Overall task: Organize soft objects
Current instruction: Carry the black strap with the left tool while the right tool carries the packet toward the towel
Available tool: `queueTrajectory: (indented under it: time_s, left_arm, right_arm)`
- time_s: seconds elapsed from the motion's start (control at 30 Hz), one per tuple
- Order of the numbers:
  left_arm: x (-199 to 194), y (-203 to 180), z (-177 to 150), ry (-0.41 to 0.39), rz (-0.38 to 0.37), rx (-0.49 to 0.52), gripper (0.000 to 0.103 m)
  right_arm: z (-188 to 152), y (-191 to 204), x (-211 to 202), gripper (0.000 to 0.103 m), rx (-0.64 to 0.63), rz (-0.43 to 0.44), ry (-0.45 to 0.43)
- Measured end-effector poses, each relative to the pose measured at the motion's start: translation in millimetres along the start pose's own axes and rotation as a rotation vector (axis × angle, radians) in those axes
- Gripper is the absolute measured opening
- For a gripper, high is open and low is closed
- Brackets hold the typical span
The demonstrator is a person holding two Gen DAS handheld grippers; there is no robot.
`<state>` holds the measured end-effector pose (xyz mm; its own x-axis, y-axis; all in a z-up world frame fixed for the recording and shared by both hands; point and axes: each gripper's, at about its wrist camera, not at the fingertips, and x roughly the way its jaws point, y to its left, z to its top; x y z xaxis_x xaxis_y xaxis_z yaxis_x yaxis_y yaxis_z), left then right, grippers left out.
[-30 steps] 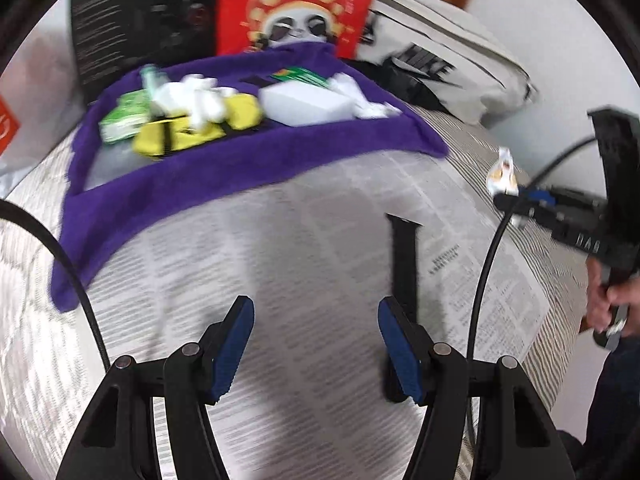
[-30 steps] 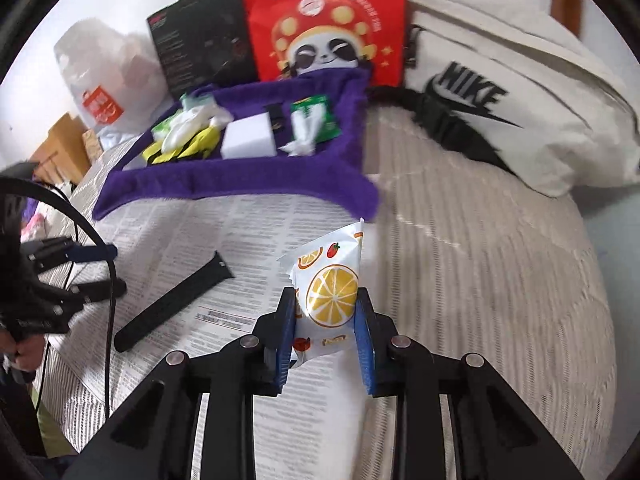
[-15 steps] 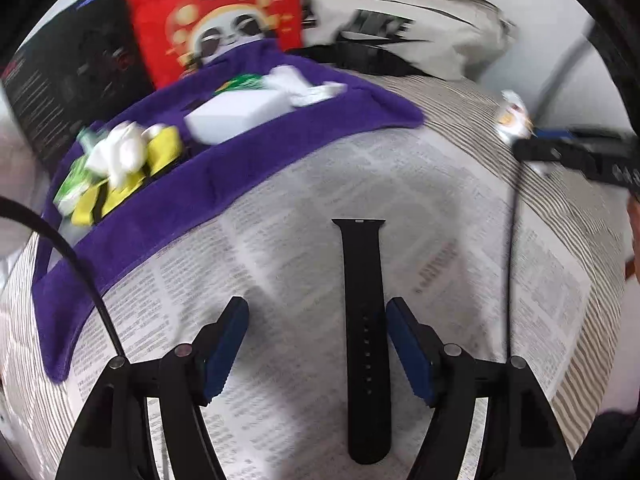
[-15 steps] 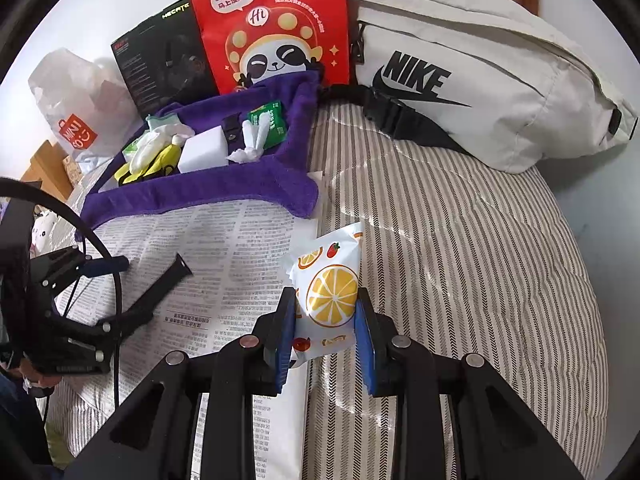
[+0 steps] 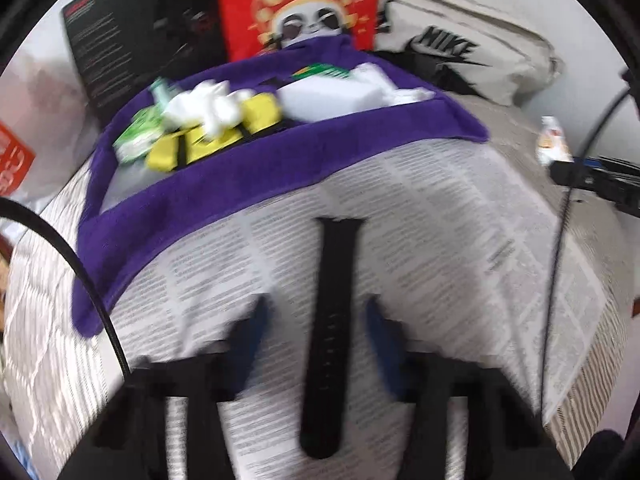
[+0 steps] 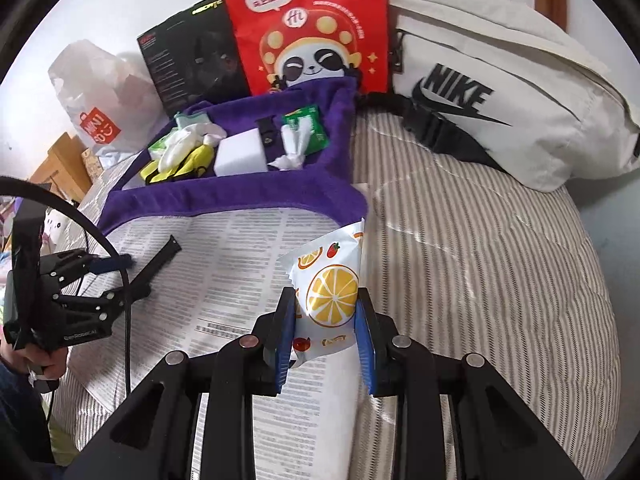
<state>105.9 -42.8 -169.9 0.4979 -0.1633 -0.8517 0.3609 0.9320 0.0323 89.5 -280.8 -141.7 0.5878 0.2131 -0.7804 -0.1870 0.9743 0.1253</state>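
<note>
The jaws of the left gripper (image 5: pixel 316 328) have just been closing around the flat black rubber watch strap (image 5: pixel 330 320), but a gap is seen on each side. Compared with a second ago, the strap is now between them, on the newspaper (image 5: pixel 440 248). The white orange-printed snack packet (image 6: pixel 330 300) is clamped by the right gripper (image 6: pixel 325 320), right of the strap.

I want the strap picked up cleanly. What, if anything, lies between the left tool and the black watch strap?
Nothing visible. The black watch strap lies flat on the newspaper, already between the pads of the left tool, whose jaws have just been closing around it.
</note>
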Motion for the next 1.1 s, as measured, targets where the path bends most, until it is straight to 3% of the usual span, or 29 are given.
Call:
queueTrajectory:
  time_s: [0.1, 0.37, 0.43, 0.83, 1.1]
  left_arm:
    - [-0.6, -8.7, 1.3, -0.025, -0.026, 0.031, 0.02]
    - [-5.9, -8.0, -2.9, -0.004, -0.062, 0.036, 0.027]
    - [-6.2, -10.0, -4.6, -0.009, -0.051, 0.038, 0.02]
    - [-8.4, -7.9, -6.9, -0.005, -0.049, 0.04, 0.02]
    - [-11.7, 6.9, -4.6, -0.006, -0.068, -0.051, 0.02]
  right_arm:
    - [-0.2, 6.0, 0.7, 0.029, -0.011, 0.006, 0.005]
    - [-2.2, 14.2, 1.2, 0.029, -0.015, 0.025, 0.01]
    - [-1.9, 16.2, 1.9, 0.029, -0.02, 0.035, 0.008]
    - [0.0, 25.8, 4.9, 0.029, -0.036, 0.053, 0.027]
    - [8.5, 41.0, 11.4, 0.029, -0.063, 0.077, 0.043]
